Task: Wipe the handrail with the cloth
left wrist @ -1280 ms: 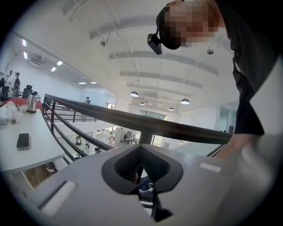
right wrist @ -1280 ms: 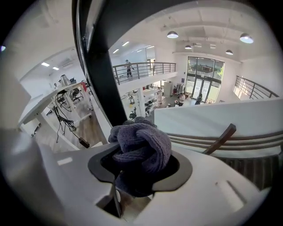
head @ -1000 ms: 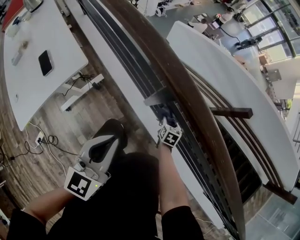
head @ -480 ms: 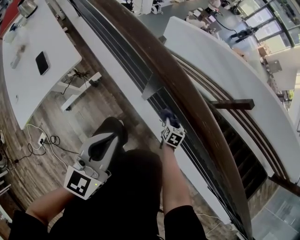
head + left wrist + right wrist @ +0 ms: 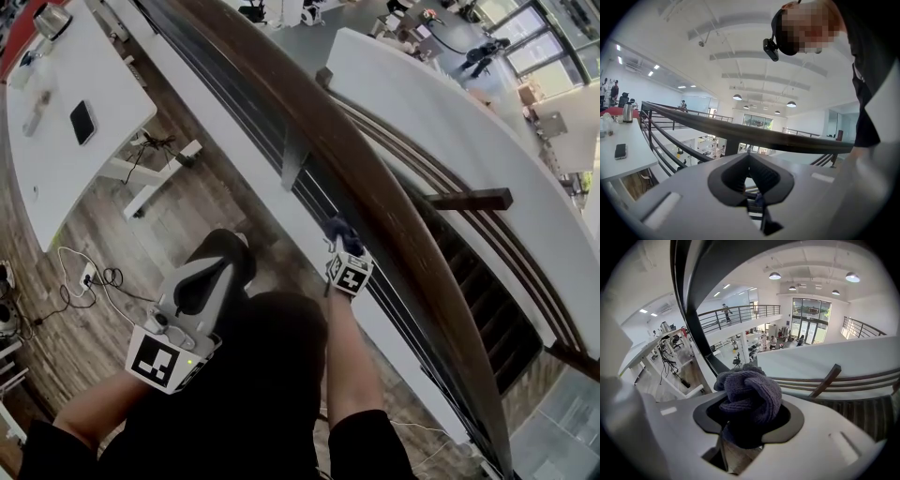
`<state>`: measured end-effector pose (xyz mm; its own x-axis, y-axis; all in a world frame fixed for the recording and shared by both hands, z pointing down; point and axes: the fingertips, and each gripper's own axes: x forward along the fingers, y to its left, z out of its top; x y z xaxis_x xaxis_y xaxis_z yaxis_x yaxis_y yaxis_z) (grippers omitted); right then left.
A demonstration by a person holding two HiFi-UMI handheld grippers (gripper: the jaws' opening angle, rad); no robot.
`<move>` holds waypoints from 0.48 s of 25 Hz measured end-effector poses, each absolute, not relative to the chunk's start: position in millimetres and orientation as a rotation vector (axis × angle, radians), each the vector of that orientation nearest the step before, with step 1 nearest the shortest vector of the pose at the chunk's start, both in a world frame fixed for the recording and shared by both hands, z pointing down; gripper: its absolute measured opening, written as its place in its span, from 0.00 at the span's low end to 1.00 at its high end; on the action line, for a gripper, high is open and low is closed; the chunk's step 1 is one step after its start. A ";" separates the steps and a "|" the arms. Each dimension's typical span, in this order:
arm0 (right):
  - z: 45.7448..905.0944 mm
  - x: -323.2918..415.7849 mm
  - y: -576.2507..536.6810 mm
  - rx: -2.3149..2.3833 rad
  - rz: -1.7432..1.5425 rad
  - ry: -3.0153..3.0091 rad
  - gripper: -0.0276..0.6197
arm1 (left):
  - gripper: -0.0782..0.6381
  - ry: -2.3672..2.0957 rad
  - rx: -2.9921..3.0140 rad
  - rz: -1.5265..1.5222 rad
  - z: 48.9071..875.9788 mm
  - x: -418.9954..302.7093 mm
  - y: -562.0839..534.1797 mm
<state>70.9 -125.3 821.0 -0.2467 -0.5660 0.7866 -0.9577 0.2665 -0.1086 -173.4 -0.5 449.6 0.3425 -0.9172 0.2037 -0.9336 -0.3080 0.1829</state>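
Note:
The brown wooden handrail (image 5: 342,159) runs from the top left to the bottom right in the head view. My right gripper (image 5: 343,247) is just left of it and a little below its top, shut on a bunched dark grey cloth (image 5: 339,232). In the right gripper view the cloth (image 5: 750,392) fills the jaws of the right gripper (image 5: 747,411), and the rail (image 5: 693,291) passes overhead at the upper left, apart from it. My left gripper (image 5: 225,262) hangs lower, by the person's body, away from the rail. The left gripper (image 5: 749,161) is shut and holds nothing. The handrail (image 5: 740,133) crosses ahead of it.
Dark metal bars and a post (image 5: 292,164) run under the rail. Beyond it are an open stairwell (image 5: 478,319) and a white curved wall (image 5: 450,122). A white table (image 5: 47,178) with a phone (image 5: 82,122) stands at the left. Cables (image 5: 89,277) lie on the wooden floor.
My right gripper and the cloth have shifted along the rail toward the near end, and the post now sits farther up the view. The left gripper has barely moved.

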 end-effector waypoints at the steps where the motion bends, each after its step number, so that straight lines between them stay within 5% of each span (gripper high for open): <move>1: 819.9 73.3 -124.0 1.380 0.802 -1.910 0.33 | 0.11 -1.657 2.343 0.092 449.1 -171.8 0.4; 12: 821.0 103.5 -103.1 1.356 0.805 -1.919 0.33 | 0.11 -1.644 2.344 0.138 449.6 -143.1 12.6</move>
<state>103.5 -103.1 821.0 -0.2576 -0.5578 0.7890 -0.9537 0.2779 -0.1150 -143.1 12.6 449.6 0.3500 -0.9073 0.2332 -0.9334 -0.3168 0.1684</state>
